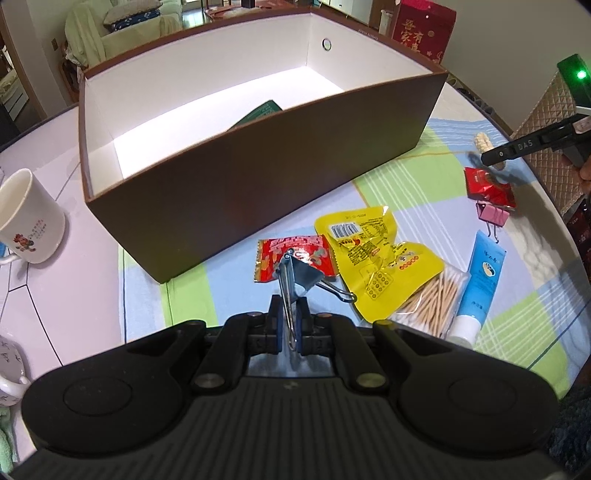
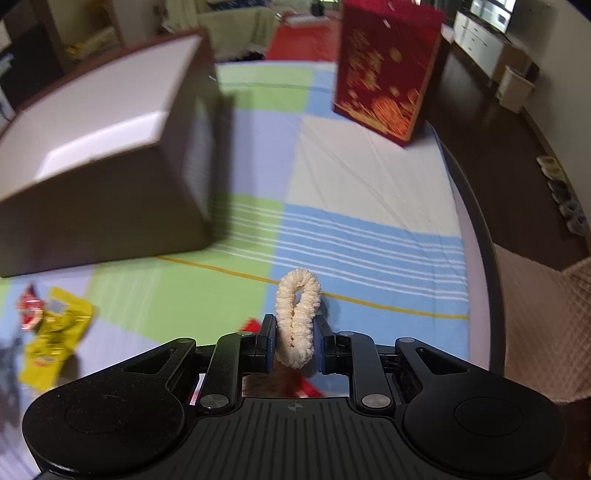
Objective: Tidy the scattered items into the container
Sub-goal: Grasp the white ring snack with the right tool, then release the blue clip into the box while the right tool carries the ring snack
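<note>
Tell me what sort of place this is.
Probably a home living or dining room: a covered sofa stands behind the cloth-covered table, with a mug and a red gift bag on it.

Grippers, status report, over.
Left gripper shut on blue binder clip. Right gripper shut on cream scrunchie. Brown box ahead, nothing blocking.

A round table [image 2: 476,229] with a pale top wears a cloth [image 2: 369,236] checked in green, blue and white. Behind it stands a sofa [image 1: 122,33] under light green covers. The floor [image 2: 491,155] is dark wood, with a white cabinet [image 2: 480,40] along the far wall.
</note>
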`<state>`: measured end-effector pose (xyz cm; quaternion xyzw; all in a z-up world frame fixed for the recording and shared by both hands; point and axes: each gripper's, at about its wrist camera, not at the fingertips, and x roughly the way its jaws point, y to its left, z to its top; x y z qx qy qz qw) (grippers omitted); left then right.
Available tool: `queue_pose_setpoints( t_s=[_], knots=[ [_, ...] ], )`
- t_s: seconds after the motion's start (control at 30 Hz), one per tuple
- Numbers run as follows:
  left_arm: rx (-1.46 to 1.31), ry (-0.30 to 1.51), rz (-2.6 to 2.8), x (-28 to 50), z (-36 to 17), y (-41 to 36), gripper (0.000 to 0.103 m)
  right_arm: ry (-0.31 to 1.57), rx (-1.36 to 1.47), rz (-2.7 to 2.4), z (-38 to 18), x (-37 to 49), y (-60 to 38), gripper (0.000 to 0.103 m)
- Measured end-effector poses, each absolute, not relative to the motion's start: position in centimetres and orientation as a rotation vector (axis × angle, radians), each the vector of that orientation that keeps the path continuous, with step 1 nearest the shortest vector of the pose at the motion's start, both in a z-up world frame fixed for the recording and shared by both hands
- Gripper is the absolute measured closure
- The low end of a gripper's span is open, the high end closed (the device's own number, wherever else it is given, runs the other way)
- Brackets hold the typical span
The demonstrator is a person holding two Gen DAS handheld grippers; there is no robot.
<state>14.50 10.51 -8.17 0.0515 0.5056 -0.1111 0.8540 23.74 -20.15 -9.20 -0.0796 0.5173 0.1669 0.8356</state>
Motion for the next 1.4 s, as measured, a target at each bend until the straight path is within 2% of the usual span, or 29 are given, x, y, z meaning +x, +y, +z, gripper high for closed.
queue_pose_setpoints(
  t_s=[0.67, 1.4],
  knots=[
    [0.145, 0.934, -0.225, 10.8, -2.9, 10.2, 0.099, 0.984, -0.087, 0.644, -2.1, 16.8, -15.4, 0.083],
    [0.245, 0.79, -0.203, 14.3, 2.2, 11.4, 0.099, 0.867, -0.125, 0.732, 2.2, 20.7, -12.2, 0.083]
  ],
)
